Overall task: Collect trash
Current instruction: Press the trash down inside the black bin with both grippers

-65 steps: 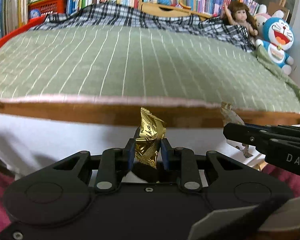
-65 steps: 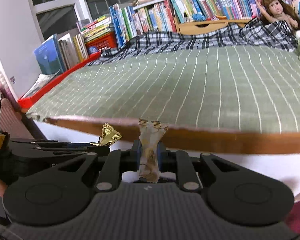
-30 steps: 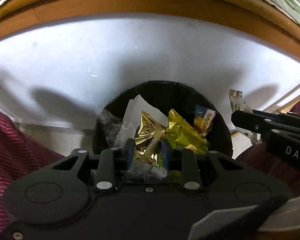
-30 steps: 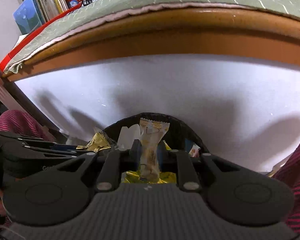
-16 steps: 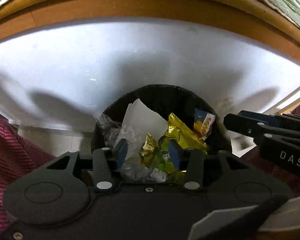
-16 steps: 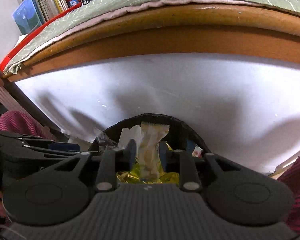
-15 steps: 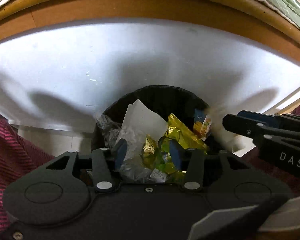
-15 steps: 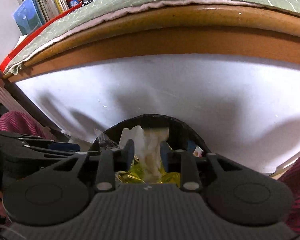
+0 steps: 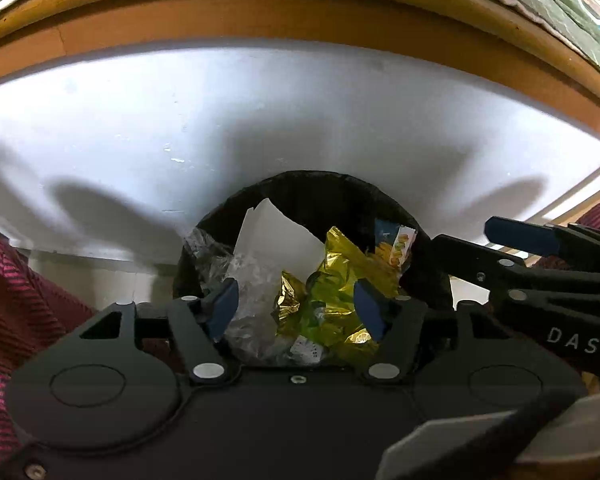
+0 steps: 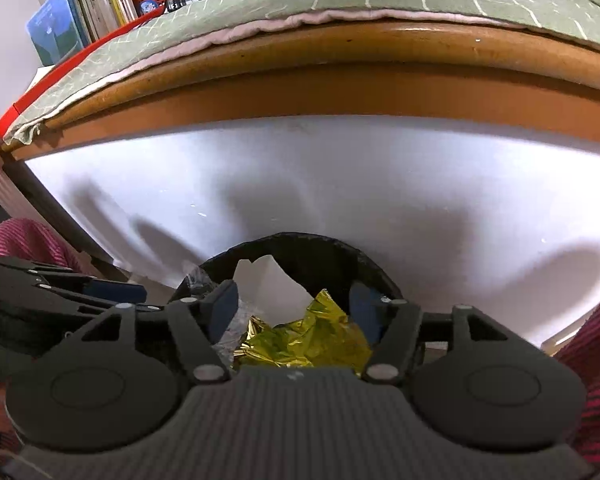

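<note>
I have both tongs over the black bin (image 9: 320,192); the left tongs (image 9: 296,308) and right tongs (image 10: 294,308) have just been opening, nothing between them, the gold wrapper (image 9: 290,300) lying inside

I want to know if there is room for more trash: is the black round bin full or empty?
Nearly full. In the black round bin, white paper, clear plastic and gold foil wrappers pile up near its rim.
</note>
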`<state>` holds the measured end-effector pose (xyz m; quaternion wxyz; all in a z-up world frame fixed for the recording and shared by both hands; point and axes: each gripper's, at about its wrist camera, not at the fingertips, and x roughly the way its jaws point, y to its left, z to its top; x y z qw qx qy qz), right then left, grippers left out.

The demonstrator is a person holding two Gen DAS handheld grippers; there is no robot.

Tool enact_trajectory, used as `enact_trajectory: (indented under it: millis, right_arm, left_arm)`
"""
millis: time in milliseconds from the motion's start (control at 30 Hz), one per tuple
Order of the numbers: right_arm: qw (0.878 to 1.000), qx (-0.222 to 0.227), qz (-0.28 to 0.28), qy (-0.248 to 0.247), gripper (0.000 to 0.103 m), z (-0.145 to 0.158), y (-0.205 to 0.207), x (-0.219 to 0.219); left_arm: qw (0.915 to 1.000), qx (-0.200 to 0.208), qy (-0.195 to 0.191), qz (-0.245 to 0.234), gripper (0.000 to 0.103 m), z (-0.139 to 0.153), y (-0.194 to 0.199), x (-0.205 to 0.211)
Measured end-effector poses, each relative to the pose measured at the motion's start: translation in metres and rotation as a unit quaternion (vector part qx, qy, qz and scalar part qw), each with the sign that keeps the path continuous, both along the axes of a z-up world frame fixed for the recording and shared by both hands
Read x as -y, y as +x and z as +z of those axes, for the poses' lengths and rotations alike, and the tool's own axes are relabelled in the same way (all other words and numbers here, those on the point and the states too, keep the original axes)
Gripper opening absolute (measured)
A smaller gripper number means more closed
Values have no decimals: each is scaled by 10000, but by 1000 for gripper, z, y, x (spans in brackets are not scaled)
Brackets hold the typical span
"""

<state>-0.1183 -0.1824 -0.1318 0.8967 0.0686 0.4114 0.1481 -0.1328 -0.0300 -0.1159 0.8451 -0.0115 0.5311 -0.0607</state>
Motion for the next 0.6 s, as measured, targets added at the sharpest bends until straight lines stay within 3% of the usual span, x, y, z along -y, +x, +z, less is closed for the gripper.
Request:
enact_trajectory:
  millis: [333,600]
  right_arm:
    - [10000,-14,-56,-60,86,-3,-3,5]
    - [9998,-80,-58,-162,91,-9,-7,7]
  left_arm:
    - [9999,-122,-5,5,71,-6,-1,-2]
    - [9994,-260,199,65,83,-12,-4,-2]
